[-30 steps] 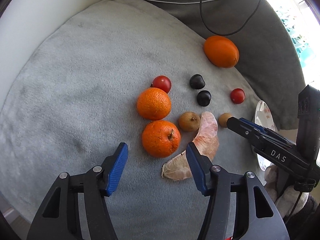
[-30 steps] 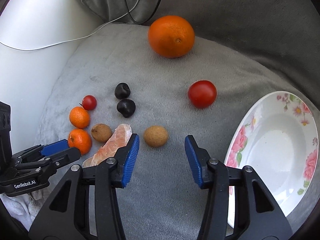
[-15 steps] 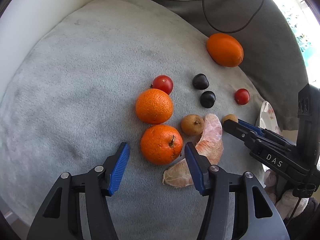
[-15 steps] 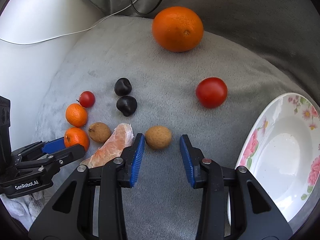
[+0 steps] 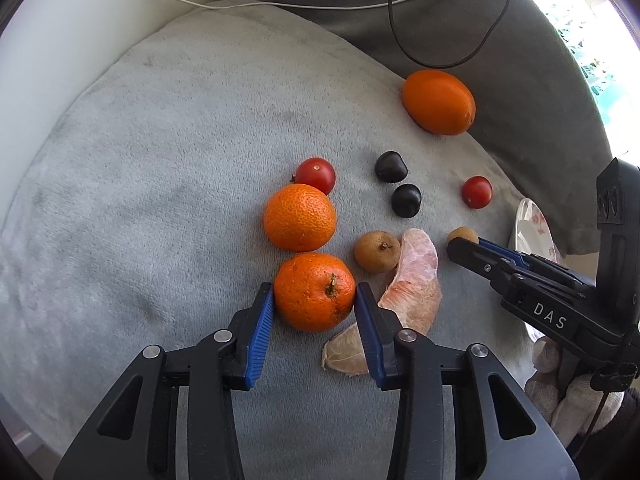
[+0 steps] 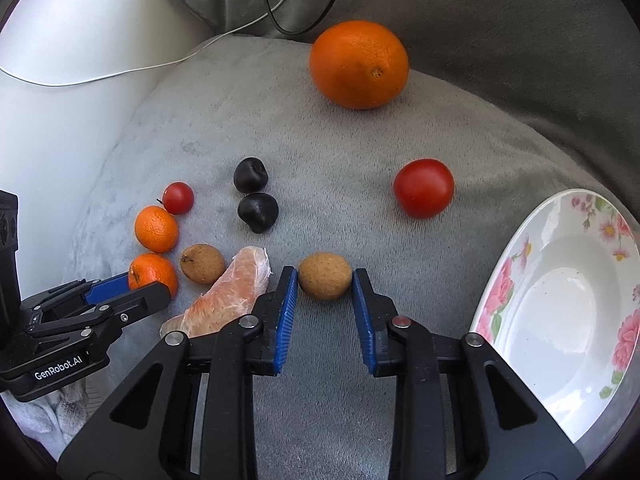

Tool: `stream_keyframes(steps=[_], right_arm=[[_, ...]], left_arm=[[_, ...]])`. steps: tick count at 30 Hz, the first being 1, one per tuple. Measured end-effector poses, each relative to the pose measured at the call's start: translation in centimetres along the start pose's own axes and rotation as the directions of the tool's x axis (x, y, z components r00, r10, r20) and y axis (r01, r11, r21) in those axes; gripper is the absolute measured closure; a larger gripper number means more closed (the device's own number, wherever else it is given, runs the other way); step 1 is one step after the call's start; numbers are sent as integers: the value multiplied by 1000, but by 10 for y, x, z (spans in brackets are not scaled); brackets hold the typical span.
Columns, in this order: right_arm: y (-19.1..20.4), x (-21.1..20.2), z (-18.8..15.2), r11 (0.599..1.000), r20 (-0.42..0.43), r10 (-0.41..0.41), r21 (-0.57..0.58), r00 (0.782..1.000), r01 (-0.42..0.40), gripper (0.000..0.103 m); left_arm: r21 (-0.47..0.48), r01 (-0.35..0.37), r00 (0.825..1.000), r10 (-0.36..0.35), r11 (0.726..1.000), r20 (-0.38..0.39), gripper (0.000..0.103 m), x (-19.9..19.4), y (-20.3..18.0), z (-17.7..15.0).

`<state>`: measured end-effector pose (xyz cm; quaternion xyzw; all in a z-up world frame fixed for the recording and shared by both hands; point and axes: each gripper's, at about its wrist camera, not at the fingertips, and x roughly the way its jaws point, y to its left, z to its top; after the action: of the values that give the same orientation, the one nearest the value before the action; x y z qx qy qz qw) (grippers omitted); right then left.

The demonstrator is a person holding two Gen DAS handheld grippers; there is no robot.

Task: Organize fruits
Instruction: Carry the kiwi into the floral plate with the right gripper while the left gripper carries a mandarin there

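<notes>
On the grey blanket (image 5: 160,184) my left gripper (image 5: 314,289) is closing on the nearer mandarin (image 5: 316,304); both blue pads touch its sides. A second mandarin (image 5: 299,217) and a cherry tomato (image 5: 316,170) lie just beyond it. In the right wrist view my right gripper (image 6: 325,273) is closing on a small brown round fruit (image 6: 325,280), pads against both sides. A peeled pomelo segment (image 6: 236,292) and another brown fruit (image 6: 202,263) lie between the two grippers.
Two dark plums (image 6: 250,174) (image 6: 258,212), a red tomato (image 6: 423,188) and a large orange (image 6: 359,65) lie farther back. A floral plate (image 6: 560,304) sits at the right. Cables (image 5: 440,62) run over the grey cushion behind; a white surface borders the left.
Both grippers have narrowed and come forward. The left pads now touch the nearer mandarin, and the right pads touch the small brown fruit.
</notes>
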<state>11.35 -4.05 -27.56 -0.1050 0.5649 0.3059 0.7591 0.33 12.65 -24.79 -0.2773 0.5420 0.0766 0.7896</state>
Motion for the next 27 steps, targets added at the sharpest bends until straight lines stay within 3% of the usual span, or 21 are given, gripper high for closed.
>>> stream_keyframes(steps=[15, 27], right_arm=[[-21, -49, -20, 998, 94, -21, 69, 995, 14, 74], [-85, -90, -51, 978, 123, -101, 192, 987, 77, 74]], left_arm=[[77, 34, 998, -37, 996, 45, 65, -25, -22, 2], [208, 90, 996, -94, 974, 11, 65, -11, -92, 2]])
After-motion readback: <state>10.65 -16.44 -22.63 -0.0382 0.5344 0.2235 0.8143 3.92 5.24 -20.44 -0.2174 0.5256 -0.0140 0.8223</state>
